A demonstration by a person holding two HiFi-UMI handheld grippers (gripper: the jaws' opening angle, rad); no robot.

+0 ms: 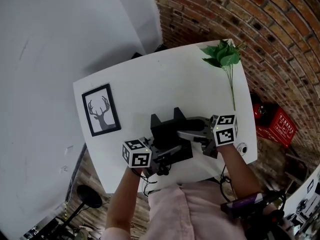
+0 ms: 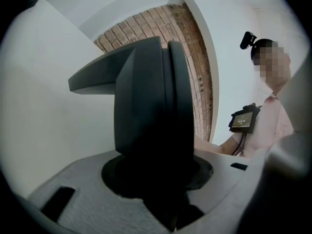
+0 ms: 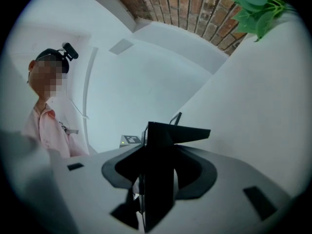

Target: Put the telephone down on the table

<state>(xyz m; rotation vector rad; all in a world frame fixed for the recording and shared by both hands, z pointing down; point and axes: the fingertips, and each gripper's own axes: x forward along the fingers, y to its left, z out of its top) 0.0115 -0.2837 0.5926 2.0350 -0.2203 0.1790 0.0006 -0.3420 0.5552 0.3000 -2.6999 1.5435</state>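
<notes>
The black telephone (image 1: pixel 167 128) is held between my two grippers over the near part of the white table (image 1: pixel 150 79). My left gripper (image 1: pixel 167 155) is shut on the telephone's near-left side. In the left gripper view its dark body (image 2: pixel 151 111) fills the space between the jaws. From the right, my right gripper (image 1: pixel 194 135) is shut on the other side. The right gripper view shows a thin black edge of the telephone (image 3: pixel 161 169) clamped in the jaws. Whether the telephone touches the table is hidden.
A framed deer picture (image 1: pixel 101 109) lies on the table's left part. A green leafy sprig (image 1: pixel 226 59) lies at the far right corner. A small white round object (image 1: pixel 242 148) sits by the right edge. A red crate (image 1: pixel 275 124) stands on the floor beside a brick wall.
</notes>
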